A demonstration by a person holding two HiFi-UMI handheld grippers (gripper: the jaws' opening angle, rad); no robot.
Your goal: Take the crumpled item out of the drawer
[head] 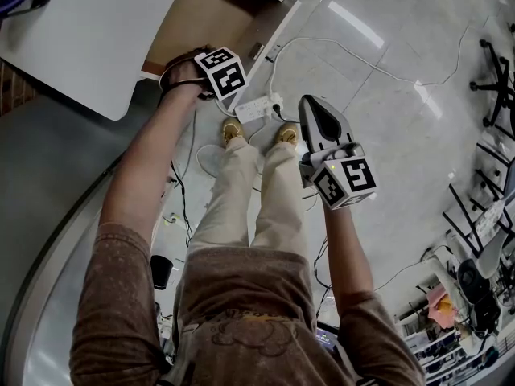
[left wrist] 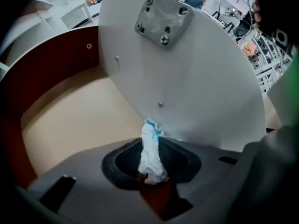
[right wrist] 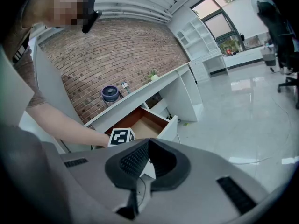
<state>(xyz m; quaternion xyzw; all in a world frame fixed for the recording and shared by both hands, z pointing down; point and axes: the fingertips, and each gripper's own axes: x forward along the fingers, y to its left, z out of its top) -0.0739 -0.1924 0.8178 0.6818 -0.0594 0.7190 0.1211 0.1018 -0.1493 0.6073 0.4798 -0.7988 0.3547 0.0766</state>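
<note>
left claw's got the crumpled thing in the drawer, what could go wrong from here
1. The left claw pinches the crumpled white and blue paper wad along a thin strip, with one end poking past the tips. It may slip out on the lift.
2. The wad's end is close by the white panel with a metal plate and could snag there.
3. A white power strip and loose cables lie near the person's feet, so stepping back could mean a trip.

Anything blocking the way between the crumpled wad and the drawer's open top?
Nothing visible. The left gripper pinches the wad beside a white wall of the drawer, which stands pulled out, open above.
</note>
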